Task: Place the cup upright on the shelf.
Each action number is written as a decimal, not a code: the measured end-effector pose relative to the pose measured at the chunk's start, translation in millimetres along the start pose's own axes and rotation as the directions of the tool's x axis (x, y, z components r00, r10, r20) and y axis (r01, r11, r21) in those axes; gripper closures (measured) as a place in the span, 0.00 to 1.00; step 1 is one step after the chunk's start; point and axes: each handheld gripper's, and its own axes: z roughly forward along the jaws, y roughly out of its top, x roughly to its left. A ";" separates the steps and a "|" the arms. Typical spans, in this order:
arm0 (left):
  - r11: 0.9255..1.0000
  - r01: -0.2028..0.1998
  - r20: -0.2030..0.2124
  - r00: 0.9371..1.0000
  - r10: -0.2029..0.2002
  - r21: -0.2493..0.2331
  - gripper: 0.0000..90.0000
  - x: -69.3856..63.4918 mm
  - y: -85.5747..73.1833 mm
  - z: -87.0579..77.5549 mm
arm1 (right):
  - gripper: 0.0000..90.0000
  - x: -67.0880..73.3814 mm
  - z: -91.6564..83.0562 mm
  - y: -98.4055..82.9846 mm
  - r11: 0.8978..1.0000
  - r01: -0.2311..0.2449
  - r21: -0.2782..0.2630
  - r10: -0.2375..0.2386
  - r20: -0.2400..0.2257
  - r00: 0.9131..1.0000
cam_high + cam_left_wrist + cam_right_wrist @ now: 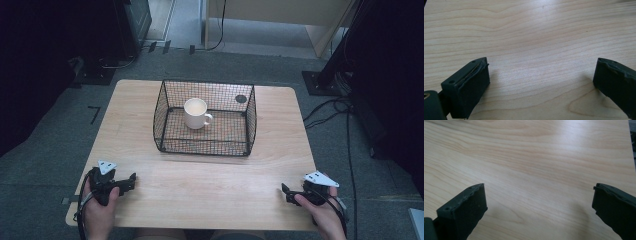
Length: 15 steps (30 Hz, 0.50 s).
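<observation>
Resting on the worktop point(200, 185) near its front corners, the left gripper point(131, 180) and right gripper point(285, 191) are parked with jaws wide and empty, well apart from the white mug point(196, 113) left upright inside the black wire basket point(205, 146), probably ready for a reach.

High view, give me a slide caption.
Two open grippers, left and right, rest near a white mug inside a wire basket.

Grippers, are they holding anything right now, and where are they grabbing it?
Nothing is held. The left gripper and right gripper both have open jaws over the bare table. The white mug sits untouched inside the wire basket.
</observation>
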 end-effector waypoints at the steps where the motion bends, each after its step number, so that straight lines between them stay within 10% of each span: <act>1: 1.000 0.000 0.000 1.000 0.000 0.000 0.01 0.0 0.0 0.0 | 0.00 -1.0 0.0 -1.7 1.000 0.004 0.008 -0.004 0.007 1.000; 15: 1.000 -0.001 -0.001 1.000 0.001 0.000 0.01 0.1 -0.1 -0.1 | 0.06 0.9 -1.8 -6.2 0.999 -0.008 0.032 0.008 -0.008 1.000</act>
